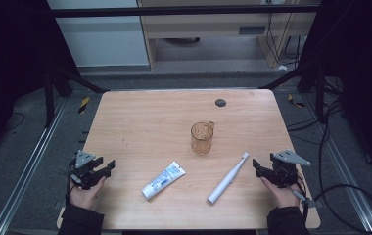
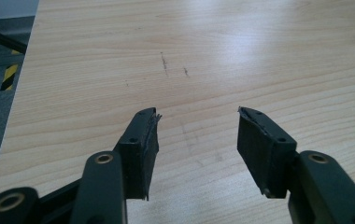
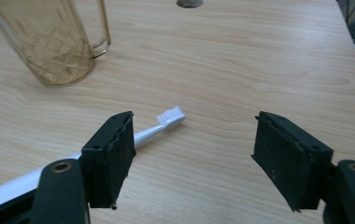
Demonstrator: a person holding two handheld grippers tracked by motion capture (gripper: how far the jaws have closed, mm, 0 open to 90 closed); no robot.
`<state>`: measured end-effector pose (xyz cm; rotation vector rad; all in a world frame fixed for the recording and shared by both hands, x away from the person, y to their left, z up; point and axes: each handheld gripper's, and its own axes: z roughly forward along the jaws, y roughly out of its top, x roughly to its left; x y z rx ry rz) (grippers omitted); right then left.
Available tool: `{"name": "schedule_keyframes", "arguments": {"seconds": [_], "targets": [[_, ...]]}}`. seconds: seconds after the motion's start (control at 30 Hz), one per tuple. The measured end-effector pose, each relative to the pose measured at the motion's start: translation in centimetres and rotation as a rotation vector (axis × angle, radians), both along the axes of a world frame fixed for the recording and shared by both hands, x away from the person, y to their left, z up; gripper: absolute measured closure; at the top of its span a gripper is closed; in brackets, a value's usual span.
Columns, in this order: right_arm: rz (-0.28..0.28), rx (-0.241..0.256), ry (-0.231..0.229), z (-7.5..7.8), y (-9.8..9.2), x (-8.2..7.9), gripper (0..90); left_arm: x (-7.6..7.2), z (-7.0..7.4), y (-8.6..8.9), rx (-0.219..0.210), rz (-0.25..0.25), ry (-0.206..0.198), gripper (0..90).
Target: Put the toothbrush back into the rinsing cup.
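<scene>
The left gripper (image 1: 109,166) rests at the near left edge of the counter (image 1: 145,117), held in the person's left hand (image 1: 85,192). Its jaws stand wide apart with nothing between them; in the left gripper view the gripper (image 2: 198,116) looks out over bare wood marked by a few faint dark scratches (image 2: 165,63). It touches none of the things on the counter.

The right gripper (image 1: 255,164) sits at the near right edge, held in the right hand (image 1: 283,194), and its jaws are likewise spread wide and empty. In the right gripper view this gripper (image 3: 194,119) has the electric toothbrush (image 3: 138,137) passing just behind its left jaw, close to it, though whether they touch cannot be told.

The electric toothbrush (image 1: 228,177) is white and lies flat on the counter, slanting from its thick handle end near the front edge up to its small bristle head, which points away from the person and to the right, toward the right gripper. The bristles (image 3: 172,114) are white.

A clear amber cup (image 1: 202,137) with a cut pattern and a handle stands upright near the middle of the counter, beyond the toothbrush head and apart from it. A white and blue toothpaste tube (image 1: 163,180) lies flat to the left of the toothbrush, between the two grippers, slanted the same way. A round dark grommet (image 1: 220,102) sits in the counter's far side.
</scene>
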<state>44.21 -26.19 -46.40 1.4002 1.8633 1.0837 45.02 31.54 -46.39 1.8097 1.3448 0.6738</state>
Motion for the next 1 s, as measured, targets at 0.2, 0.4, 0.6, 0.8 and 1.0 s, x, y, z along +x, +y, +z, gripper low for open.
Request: {"name": "schedule_keyframes", "arguments": {"seconds": [0.2,0.4,0.6,0.8,1.0], "targets": [[0.065,0.016,0.016,0.4,1.2,-0.5,35.2,-0.1,0.0,-0.1,0.017,-0.008,0.024,51.5],[0.126,0.029,0.023,1.0,2.7,-1.1,39.7,-0.1,0.0,-0.3,0.018,-0.017,0.027,53.1],[0.192,0.03,0.032,1.2,4.3,-1.5,43.5,0.0,-0.2,-0.6,0.031,-0.03,0.039,53.9],[0.285,0.034,0.06,1.1,6.6,-2.0,51.1,0.1,-0.3,-0.9,0.052,-0.043,0.047,53.4],[0.326,0.02,0.08,0.6,7.8,-2.1,59.6,0.1,-0.4,-1.0,0.056,-0.048,0.049,53.0]]}}
